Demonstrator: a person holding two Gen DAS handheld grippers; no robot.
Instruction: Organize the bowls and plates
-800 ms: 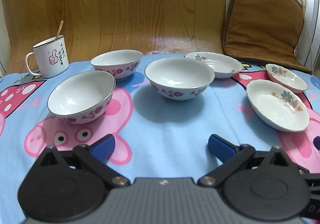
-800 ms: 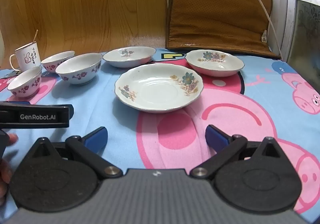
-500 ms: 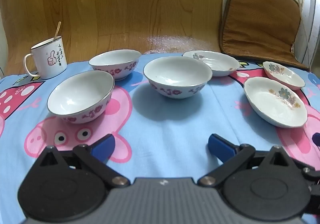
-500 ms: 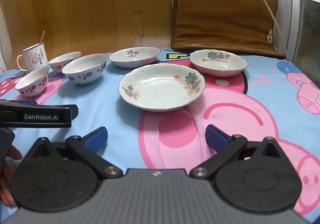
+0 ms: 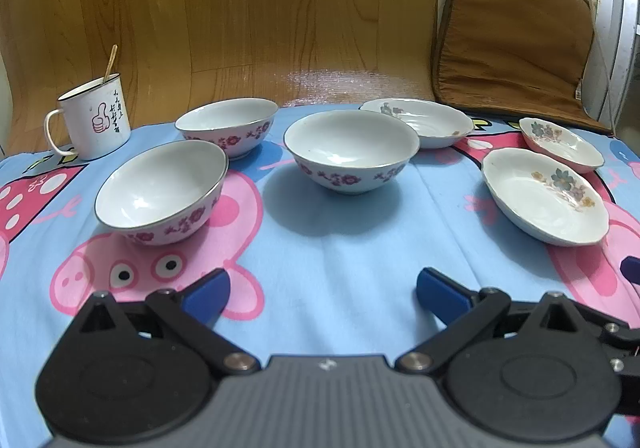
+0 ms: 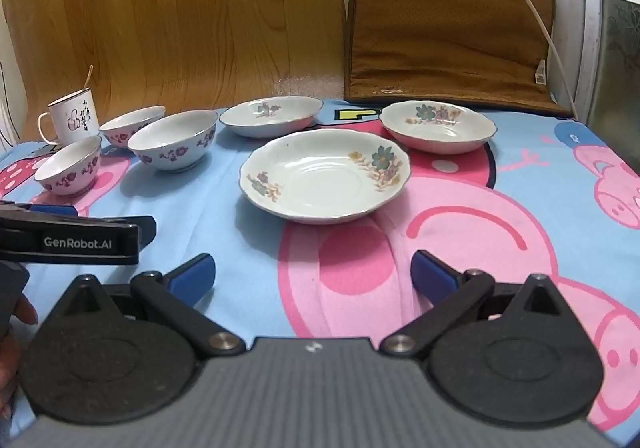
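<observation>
Three bowls and three plates sat loose toward the table's far edge, unstacked, so you kept your left gripper and right gripper wide open, empty.

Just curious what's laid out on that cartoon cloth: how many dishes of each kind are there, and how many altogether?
Bowls with purple flowers: 3, the near left bowl, the back left bowl and the middle bowl.
Shallow floral plates: 3, the near plate, the back middle plate and the right plate.
Mugs: 1, the white mug, with a stick in it.
Total: 7.
</observation>
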